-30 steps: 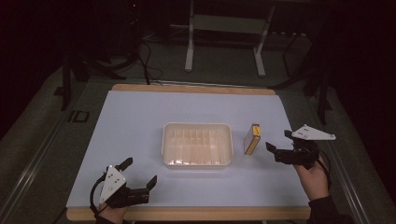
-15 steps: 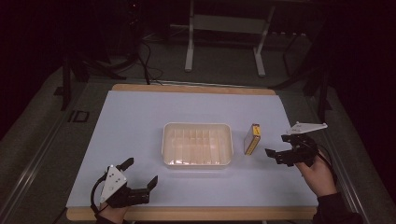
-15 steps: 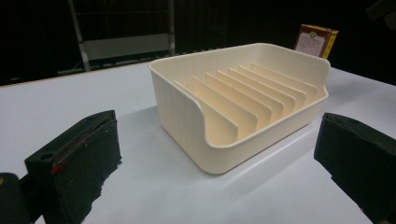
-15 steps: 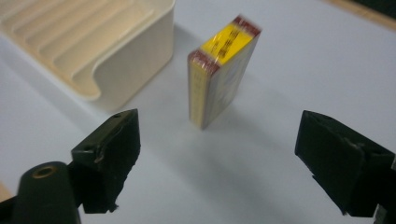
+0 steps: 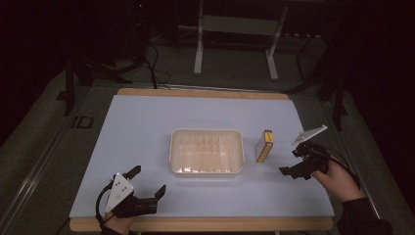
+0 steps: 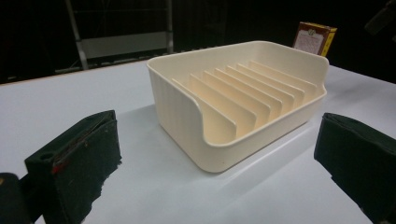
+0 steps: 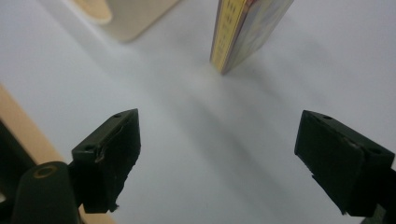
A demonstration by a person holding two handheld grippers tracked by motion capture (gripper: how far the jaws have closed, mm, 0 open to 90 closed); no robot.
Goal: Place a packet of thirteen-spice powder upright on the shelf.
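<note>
Right gripper (image 5: 293, 161) has tilted toward upright box (image 5: 264, 146) beside tray (image 5: 206, 169).

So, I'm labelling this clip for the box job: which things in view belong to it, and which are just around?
In the job:
- small yellow box, standing upright
- right gripper, open, aimed at the box
- cream slotted tray, beside the box

Just around:
- left gripper, open, at the near edge
- metal stand, behind the table

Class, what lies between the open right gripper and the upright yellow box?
Bare white table: the right gripper faces the yellow box across it, right gripper view.
</note>
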